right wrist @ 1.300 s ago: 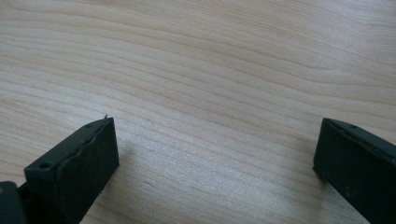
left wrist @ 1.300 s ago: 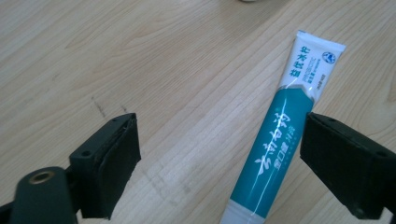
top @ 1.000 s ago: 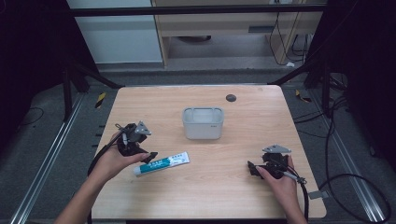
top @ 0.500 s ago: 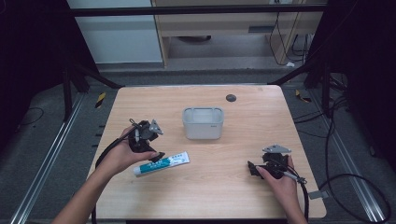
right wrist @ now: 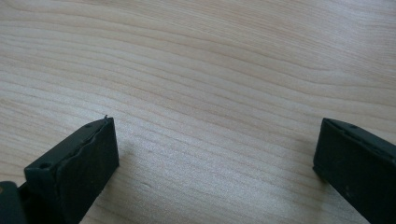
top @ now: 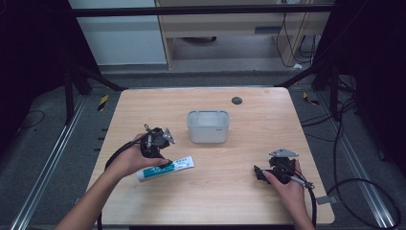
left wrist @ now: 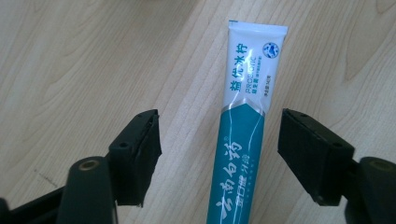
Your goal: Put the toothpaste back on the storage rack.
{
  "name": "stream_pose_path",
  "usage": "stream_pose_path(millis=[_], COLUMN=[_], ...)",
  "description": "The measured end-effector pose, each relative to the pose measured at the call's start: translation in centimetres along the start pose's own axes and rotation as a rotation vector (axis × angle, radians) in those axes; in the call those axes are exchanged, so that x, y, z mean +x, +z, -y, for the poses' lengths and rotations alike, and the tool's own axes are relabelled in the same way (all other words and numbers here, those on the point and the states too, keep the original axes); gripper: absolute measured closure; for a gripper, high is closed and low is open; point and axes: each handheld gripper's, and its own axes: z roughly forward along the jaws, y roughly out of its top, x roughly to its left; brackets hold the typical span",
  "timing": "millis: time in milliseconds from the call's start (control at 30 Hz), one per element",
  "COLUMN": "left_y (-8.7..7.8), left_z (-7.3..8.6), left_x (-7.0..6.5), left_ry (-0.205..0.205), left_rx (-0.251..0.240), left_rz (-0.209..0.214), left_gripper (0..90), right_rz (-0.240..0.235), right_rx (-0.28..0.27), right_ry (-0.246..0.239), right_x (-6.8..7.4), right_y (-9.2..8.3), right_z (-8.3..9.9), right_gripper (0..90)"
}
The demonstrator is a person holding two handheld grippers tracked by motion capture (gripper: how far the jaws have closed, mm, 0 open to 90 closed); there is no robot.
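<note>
Pale wood table (top: 239,196) — dim room, seemingly.

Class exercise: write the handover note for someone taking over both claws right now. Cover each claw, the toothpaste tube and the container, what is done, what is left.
Left claw: open astride the toothpaste tube, jaws just been closing, pads not yet touching it.
Right claw: open over bare table, holding nothing.
Tube lies flat near the table's front left; the white container stands mid-table, apart from it.
Done: left claw lined up.
Left: probably grip the tube, lift, move it to the container.
</note>
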Motion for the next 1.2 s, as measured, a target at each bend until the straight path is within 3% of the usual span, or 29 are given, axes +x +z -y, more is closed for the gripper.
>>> stream_pose_path(millis=[333,500,767,1200], left_y=[2.4,3.3,4.0,5.0], left_z=[-0.4,-0.6,-0.6,-0.3], left_x=[-0.6,-1.1,-0.9,-0.8], left_ry=[0.017,0.055,0.051,0.058], left_rx=[0.047,0.088,0.1,0.117], left_rz=[0.037,0.043,0.046,0.087], left_gripper=[36.9,40.1,44.6,50.7], right_rz=[0.0,0.0,0.0,0.0], right_rx=[0.0,0.0,-0.001,-0.001], right_ry=[0.0,0.0,0.001,0.002], right_x=[0.0,0.0,0.0,0.0], right_y=[0.0,0.0,0.0,0.0], right_z=[0.0,0.0,0.0,0.0], right_gripper=[0.3,0.3,0.3,0.4])
